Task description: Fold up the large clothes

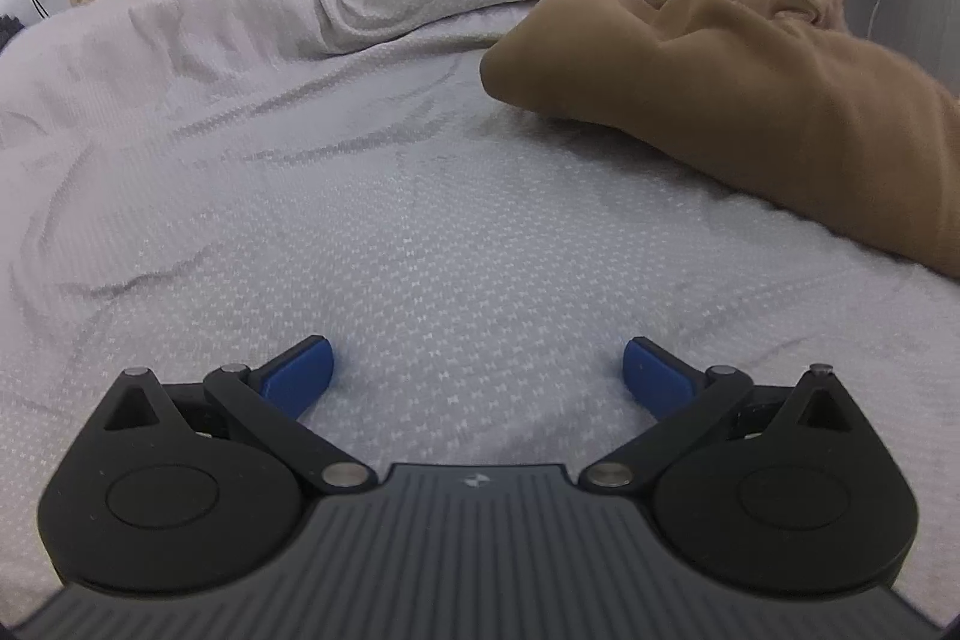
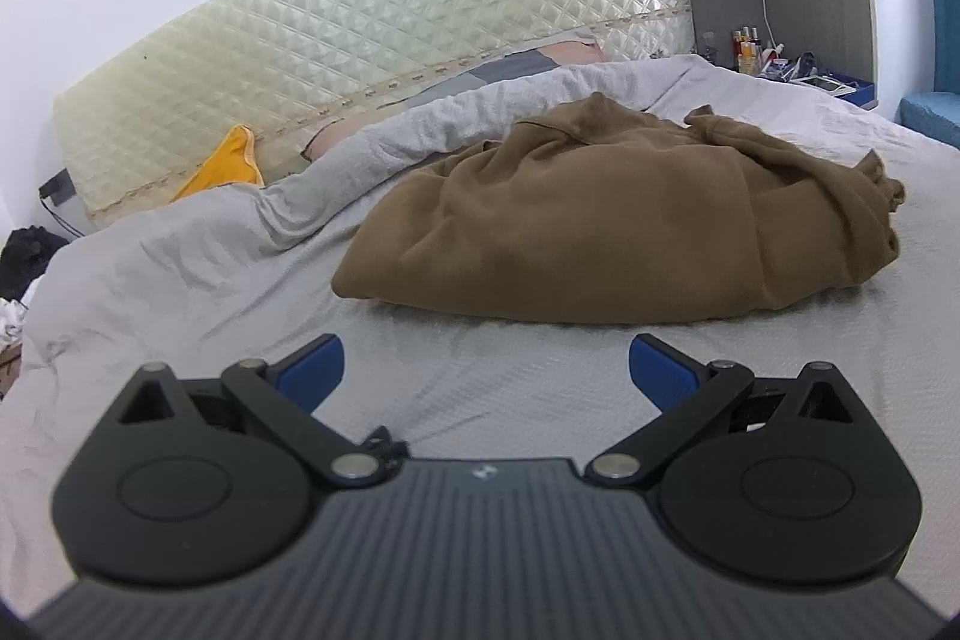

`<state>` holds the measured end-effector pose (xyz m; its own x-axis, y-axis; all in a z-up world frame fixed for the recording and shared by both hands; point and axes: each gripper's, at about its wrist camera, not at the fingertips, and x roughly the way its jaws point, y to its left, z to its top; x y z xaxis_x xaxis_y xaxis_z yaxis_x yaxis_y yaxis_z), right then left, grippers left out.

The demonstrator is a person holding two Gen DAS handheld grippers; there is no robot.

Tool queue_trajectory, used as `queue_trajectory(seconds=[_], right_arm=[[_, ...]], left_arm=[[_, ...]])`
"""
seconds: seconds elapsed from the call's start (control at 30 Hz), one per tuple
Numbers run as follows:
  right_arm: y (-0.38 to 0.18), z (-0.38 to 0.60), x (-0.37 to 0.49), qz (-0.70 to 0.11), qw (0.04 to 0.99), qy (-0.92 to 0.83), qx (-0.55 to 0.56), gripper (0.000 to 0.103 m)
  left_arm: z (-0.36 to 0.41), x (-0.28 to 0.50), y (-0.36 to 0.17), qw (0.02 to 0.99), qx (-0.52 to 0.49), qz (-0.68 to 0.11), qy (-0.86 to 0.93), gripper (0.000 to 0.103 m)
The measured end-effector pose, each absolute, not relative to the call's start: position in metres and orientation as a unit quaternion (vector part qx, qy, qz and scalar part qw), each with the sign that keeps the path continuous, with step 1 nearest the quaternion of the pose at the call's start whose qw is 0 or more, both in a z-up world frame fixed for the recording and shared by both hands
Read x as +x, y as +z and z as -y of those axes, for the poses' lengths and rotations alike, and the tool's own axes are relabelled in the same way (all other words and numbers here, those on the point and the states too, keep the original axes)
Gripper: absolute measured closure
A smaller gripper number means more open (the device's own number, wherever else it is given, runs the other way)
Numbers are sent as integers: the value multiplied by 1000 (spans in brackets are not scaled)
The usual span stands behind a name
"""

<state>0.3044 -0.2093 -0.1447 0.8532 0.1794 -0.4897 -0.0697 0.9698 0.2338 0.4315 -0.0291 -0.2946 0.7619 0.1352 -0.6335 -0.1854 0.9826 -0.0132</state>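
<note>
Grey bedsheet lower left; left gripper spread wide, empty. Brown garment heaped at centre frame in right view, right gripper also released, just short of it. Looks soft, thick, floppy; likely best pinched at near left hem corner.

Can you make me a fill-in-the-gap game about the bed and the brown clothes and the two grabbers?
1. The brown garment lies crumpled on the ____ bedspread.
2. The left gripper and the right gripper both have their jaws ____.
3. Both grippers have finger pads coloured ____.
4. Near the quilted headboard peeks a piece of cloth coloured ____.

Missing words: grey; open; blue; yellow
</note>
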Motion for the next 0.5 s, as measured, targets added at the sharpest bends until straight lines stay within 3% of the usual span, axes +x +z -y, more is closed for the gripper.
queue_trajectory(seconds=[0.13,0.5], right_arm=[[-132,226,287,-256,960,58,96,0],[-64,260,216,-200,975,42,83,0]], left_arm=[[27,415,-267,934,-48,-347,75,0],[53,300,-112,961,-14,-272,50,0]])
